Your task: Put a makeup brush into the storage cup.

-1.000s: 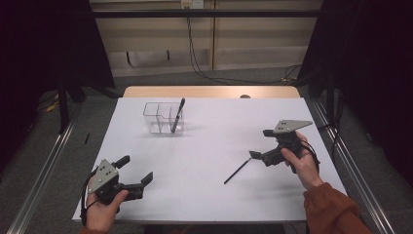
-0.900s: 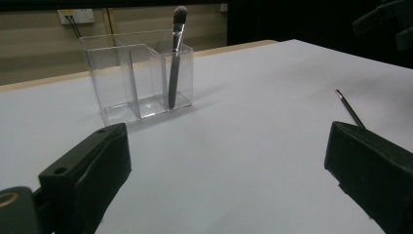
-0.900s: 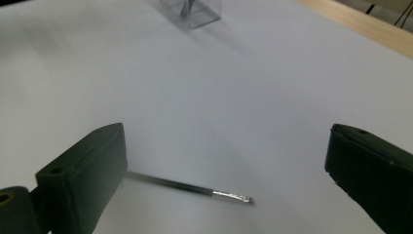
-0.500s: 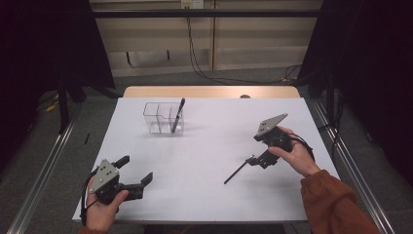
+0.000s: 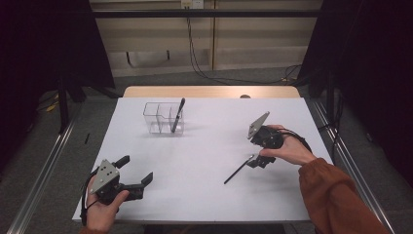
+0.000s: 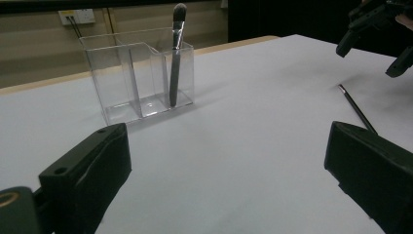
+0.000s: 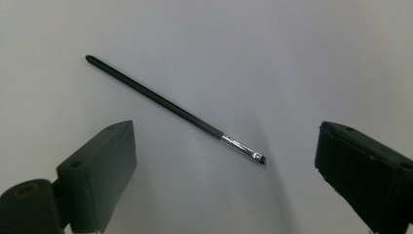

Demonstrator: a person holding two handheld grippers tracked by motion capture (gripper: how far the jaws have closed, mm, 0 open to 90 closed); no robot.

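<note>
A thin black brush (image 5: 238,169) (image 7: 175,111) (image 6: 356,108) lies flat on the white table (image 5: 204,146), right of centre. My right gripper (image 5: 256,161) (image 7: 221,170) points steeply down over its silver-ferruled tip end, jaws wide open on either side and apart from it. A clear plastic organiser (image 5: 163,117) (image 6: 139,73) stands at the back left of the table, with a grey makeup brush (image 5: 177,115) (image 6: 176,53) leaning upright in its right compartment. My left gripper (image 5: 134,175) (image 6: 224,185) rests open near the front left corner, holding nothing.
The table's front edge (image 5: 195,220) runs just under the left hand. A wooden strip (image 5: 209,91) borders the far edge. Dark curtains and metal rails flank both sides; cables hang at the back wall.
My right gripper has tipped forward and down and moved left over the thin brush's tip end. The left gripper and the organiser have not moved.
</note>
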